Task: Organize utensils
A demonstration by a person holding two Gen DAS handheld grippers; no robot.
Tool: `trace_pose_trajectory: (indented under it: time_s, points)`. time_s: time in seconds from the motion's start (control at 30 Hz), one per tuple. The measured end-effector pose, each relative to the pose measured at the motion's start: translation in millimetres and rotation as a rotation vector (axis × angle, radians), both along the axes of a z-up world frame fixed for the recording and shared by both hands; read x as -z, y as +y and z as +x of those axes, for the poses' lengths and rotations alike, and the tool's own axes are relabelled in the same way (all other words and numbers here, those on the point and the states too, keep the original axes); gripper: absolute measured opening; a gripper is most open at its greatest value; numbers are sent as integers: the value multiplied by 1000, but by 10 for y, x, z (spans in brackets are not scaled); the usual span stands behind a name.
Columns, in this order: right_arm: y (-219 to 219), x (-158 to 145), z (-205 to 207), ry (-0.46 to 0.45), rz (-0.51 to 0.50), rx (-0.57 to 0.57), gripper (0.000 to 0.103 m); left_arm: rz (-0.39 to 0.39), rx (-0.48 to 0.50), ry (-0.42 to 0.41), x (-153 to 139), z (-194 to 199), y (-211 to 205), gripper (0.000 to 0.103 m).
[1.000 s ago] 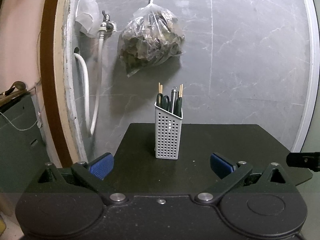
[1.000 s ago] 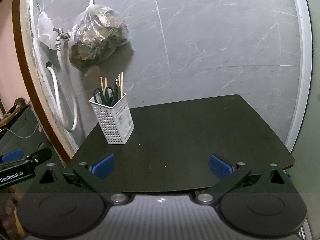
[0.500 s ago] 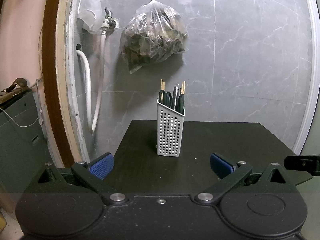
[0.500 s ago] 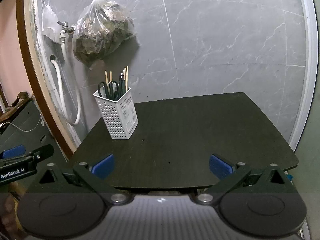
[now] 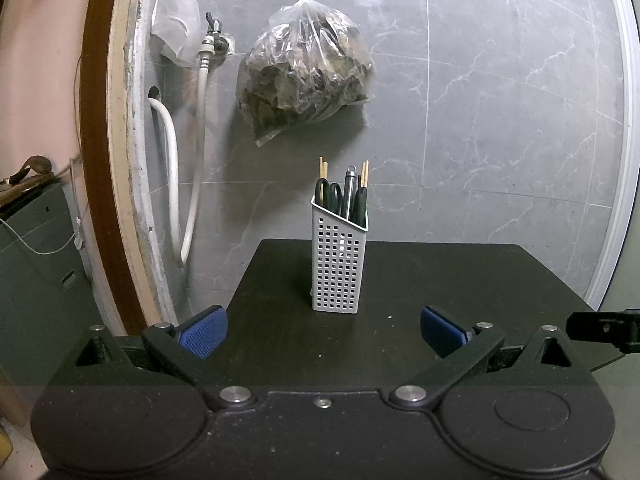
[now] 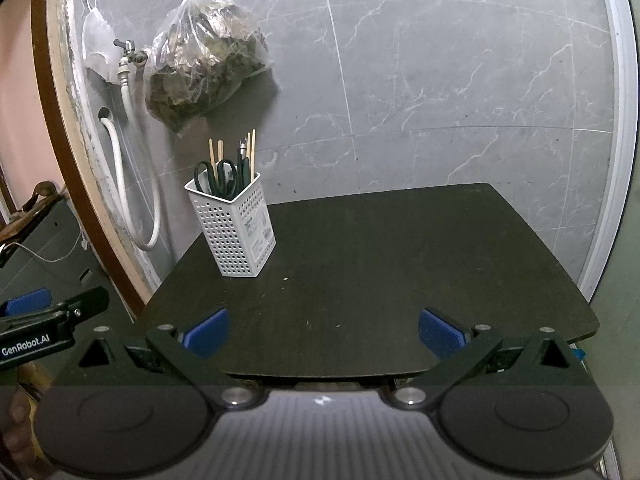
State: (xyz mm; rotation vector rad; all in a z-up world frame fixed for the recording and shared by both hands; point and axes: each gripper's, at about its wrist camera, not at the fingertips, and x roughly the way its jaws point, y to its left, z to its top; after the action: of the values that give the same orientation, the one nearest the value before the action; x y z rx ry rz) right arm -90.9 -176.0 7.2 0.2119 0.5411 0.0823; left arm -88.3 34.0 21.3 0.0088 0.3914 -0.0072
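Observation:
A white perforated utensil holder (image 5: pixel 338 266) stands upright on the dark table (image 5: pixel 460 280), near its back left corner; it also shows in the right wrist view (image 6: pixel 236 230). It holds black-handled scissors (image 6: pixel 216 178), wooden chopsticks (image 5: pixel 323 168) and a metal-handled tool (image 5: pixel 351 188). My left gripper (image 5: pixel 323 330) is open and empty, at the table's front edge, facing the holder. My right gripper (image 6: pixel 322 330) is open and empty, at the front edge, right of the holder. Each gripper's side shows at the edge of the other view.
A grey marble wall is behind the table. A clear plastic bag of dark leaves (image 5: pixel 304 76) hangs on it, beside a tap with a white hose (image 5: pixel 200 152) and a white bag (image 5: pixel 176 28). A brown door frame (image 5: pixel 96 140) stands left.
Both grippers have drawn back and tilted up a little, so the holder and table sit lower and slightly smaller in view. Both jaws stay open. The holder has not moved.

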Motion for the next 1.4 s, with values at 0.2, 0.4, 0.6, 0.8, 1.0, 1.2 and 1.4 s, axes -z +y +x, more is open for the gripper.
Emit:
trace_pose_trajectory:
  time_s: [0.2, 0.4, 0.6, 0.8, 1.0, 1.2, 1.4]
  points:
    - [-3, 11, 22, 3, 0, 0, 103, 1, 2, 1, 15, 20, -2, 102]
    - [18, 18, 59, 6, 1, 1, 103, 2, 1, 4, 27, 40, 2, 102]
    - [44, 24, 126, 10, -3, -7, 103, -1, -2, 8, 44, 64, 25, 102]
    - [59, 33, 136, 14, -8, -17, 103, -4, -5, 12, 67, 92, 30, 102]
    - [54, 28, 145, 17, -9, -19, 103, -3, -4, 15, 71, 107, 10, 102]
    - [52, 34, 141, 16, -7, -19, 103, -2, -4, 15, 72, 108, 12, 102]
    - [63, 34, 131, 17, -9, -19, 103, -3, -4, 15, 73, 108, 13, 102]
